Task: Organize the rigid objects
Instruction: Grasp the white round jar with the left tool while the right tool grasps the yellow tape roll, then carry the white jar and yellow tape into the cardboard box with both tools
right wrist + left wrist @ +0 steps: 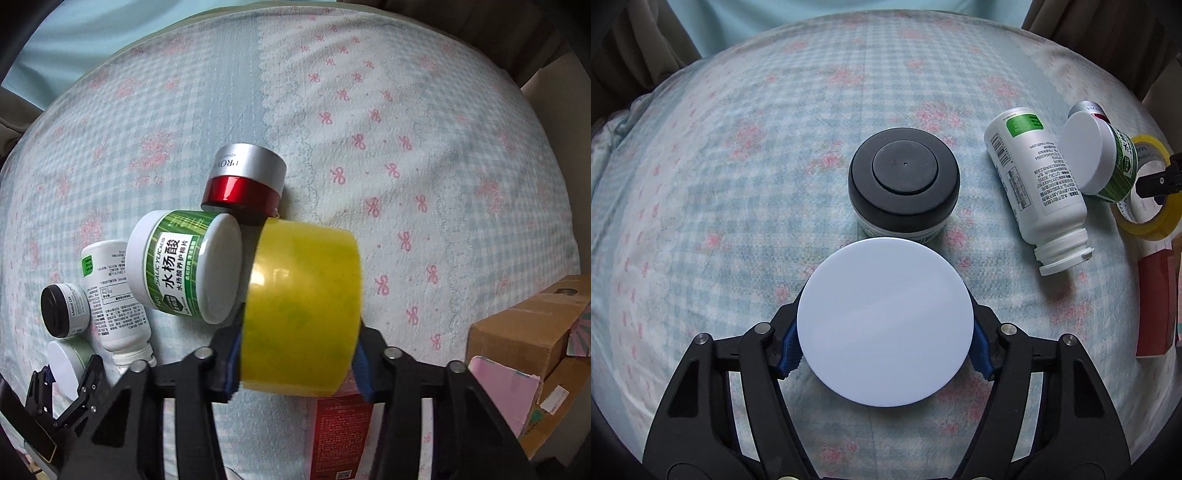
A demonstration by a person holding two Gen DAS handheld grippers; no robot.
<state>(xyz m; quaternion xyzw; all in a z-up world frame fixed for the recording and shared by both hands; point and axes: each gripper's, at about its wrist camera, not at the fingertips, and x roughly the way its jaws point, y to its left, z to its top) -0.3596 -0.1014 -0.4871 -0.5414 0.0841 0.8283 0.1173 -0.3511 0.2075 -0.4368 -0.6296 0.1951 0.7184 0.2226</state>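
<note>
Fingers of the left gripper (pixel 885 345) are closed on a white-lidded jar (pixel 885 322), blue pads pressed against its lid rim at 9 and 3 o'clock; the jar is seen from above and whether it has left the bed (pixel 738 166) cannot be told. Fingers of the right gripper (pixel 295 363) are clamped on a yellow tape roll (pixel 301 310), gripped across its flat sides and held tilted over the bedspread.

Outward from the left grasp, a black-lidded jar (pixel 904 181) stands upright at 12 o'clock, touching or nearly touching the held jar. At 2 o'clock a white bottle (pixel 1034 181) lies on its side, uncapped, neck toward the camera. A green-labelled jar (pixel 184 266) lies tipped against it, and it is just beside the tape roll in the right view. A red and silver jar (pixel 245 181) lies on its side at 11 o'clock from the tape. A red box (pixel 341 435) lies under the right gripper, and a cardboard box (pixel 528 332) sits at 3 o'clock.

Progress is judged early: two items are gripped, none is seen placed in any ordered arrangement. Bottle, three jars and red box remain scattered; no destination is identifiable.
</note>
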